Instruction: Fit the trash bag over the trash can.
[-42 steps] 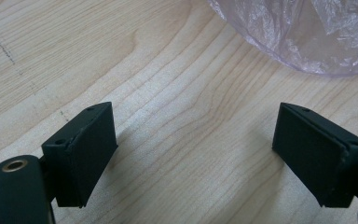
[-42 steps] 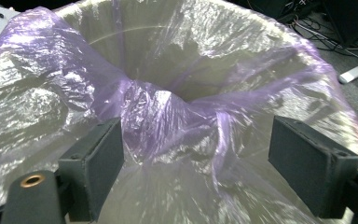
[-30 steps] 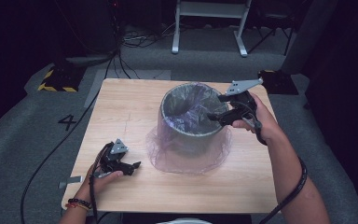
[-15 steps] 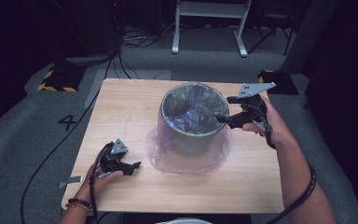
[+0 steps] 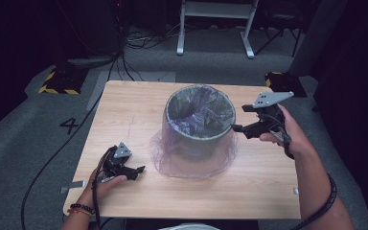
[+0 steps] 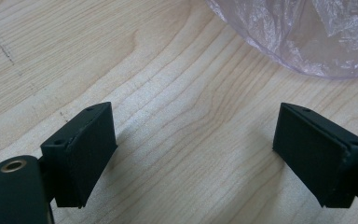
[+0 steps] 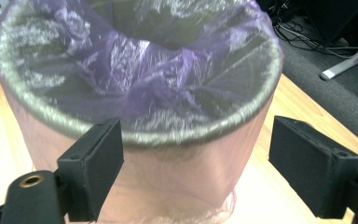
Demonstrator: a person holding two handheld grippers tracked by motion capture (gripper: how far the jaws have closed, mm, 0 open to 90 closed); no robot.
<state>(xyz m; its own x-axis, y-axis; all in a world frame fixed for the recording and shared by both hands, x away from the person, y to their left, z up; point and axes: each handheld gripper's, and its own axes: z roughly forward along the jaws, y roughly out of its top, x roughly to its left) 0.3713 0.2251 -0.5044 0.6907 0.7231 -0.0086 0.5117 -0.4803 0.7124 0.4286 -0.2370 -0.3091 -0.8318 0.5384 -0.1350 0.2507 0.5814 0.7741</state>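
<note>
Just ahead of my right gripper stands the bin, its purple bag folded over the rim and pooling on the counter. That gripper's jaws stand apart beside the bin wall, clear of it. My left gripper rests on the counter, jaws apart, the bag's hem near.

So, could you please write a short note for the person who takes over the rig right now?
Left gripper: open, holding nothing, low over the table near the bag's skirt.
Right gripper: open, holding nothing, beside the bin's rim.
Bin: upright mid-table, with the purple bag inside, folded over the rim and draped down to the tabletop.
Done: bag is over the rim.
Left, probably: tidy the loose plastic pooled around the base.
</note>
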